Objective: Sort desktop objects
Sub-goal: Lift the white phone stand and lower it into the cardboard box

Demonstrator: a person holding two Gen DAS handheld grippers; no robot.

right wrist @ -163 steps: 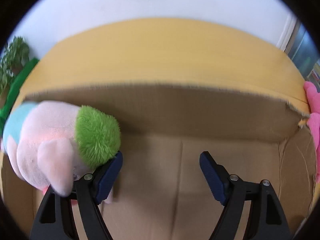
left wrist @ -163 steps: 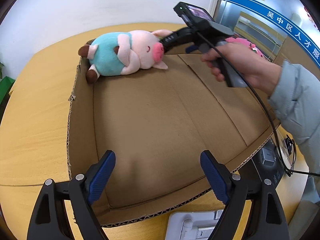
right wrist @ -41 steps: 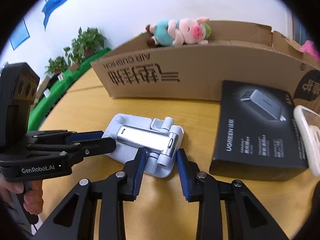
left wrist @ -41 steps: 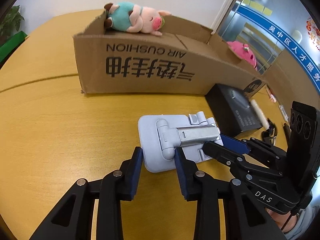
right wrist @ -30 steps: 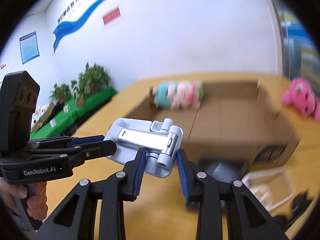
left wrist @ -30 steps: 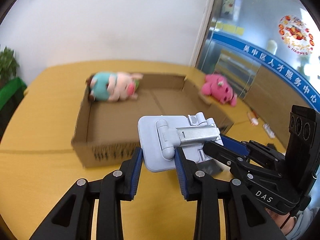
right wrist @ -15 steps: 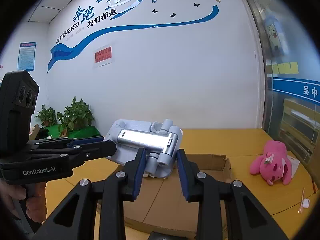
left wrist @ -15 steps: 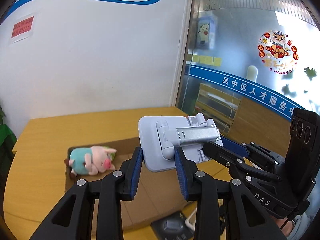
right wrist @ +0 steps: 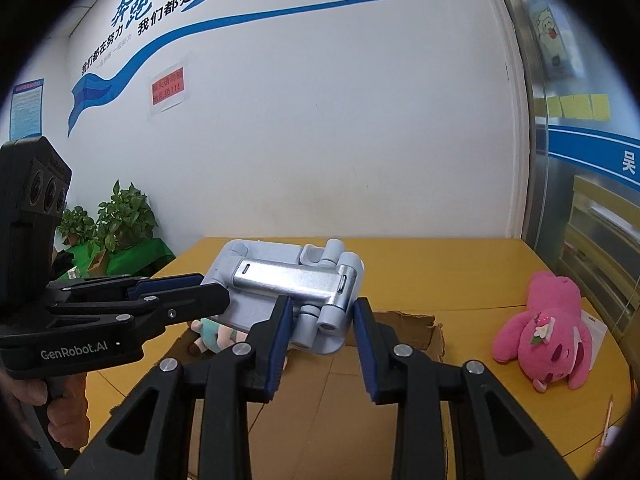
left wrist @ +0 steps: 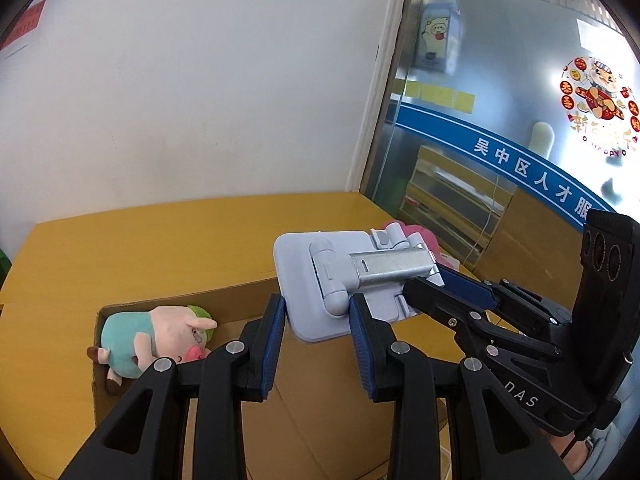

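Folded grey phone stand (left wrist: 320, 280) held aloft above cardboard box (left wrist: 304, 420).

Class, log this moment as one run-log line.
left tool: shut on phone stand | right tool: shut on phone stand | stand: above cardboard box | plush pig: in box

matt plastic stand (left wrist: 316, 280), brushed-metal arm (left wrist: 390, 269)

An office or public service hall. A white wall carries a blue painted wave (right wrist: 248, 20) with Chinese slogan lettering (right wrist: 136, 12) and a red printed notice (right wrist: 167, 87). A glass partition (left wrist: 500, 128) bears a blue Chinese-lettered band (left wrist: 532, 168), yellow sticky notes (left wrist: 438, 94) and a festive sticker (left wrist: 598, 100). Potted plants (right wrist: 116, 220) stand beside the yellow wooden counter (left wrist: 160, 244).
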